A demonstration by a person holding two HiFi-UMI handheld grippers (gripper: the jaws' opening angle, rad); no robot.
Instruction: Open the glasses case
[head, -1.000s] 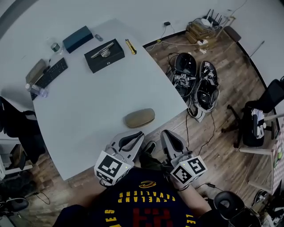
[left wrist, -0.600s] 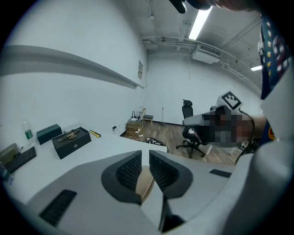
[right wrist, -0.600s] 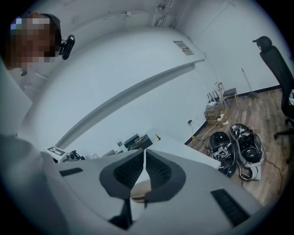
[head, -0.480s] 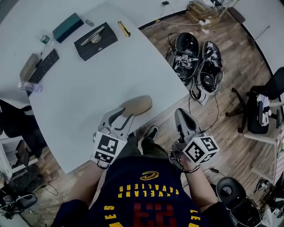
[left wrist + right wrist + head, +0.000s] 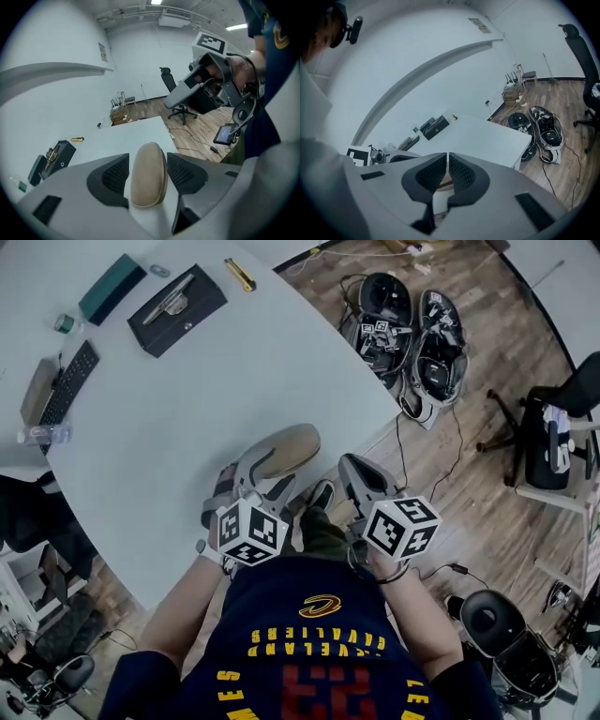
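Observation:
A tan oval glasses case [image 5: 289, 448] lies closed on the white table [image 5: 216, 399], near its front edge. My left gripper [image 5: 253, 479] reaches over that edge with its jaws opening. In the left gripper view the case [image 5: 149, 173] lies lengthwise between the two dark pads [image 5: 115, 176], which stand close beside it without pressing on it. My right gripper [image 5: 352, 467] is shut and empty, just right of the case by the table's corner. In the right gripper view its gripper [image 5: 447, 158] shows the two pads together, with a sliver of the case behind them.
At the table's far left are a black box with a pen [image 5: 176, 307], a teal box [image 5: 112, 287], a yellow knife [image 5: 240, 273], a keyboard [image 5: 64, 381] and a bottle [image 5: 37, 434]. Gear and cables [image 5: 412, 324] lie on the wooden floor; an office chair [image 5: 553, 427] stands at the right.
Both grippers came down and forward to the case. The left gripper's jaws went from shut to wide and now straddle the case; the right gripper stayed shut and closed in beside it.

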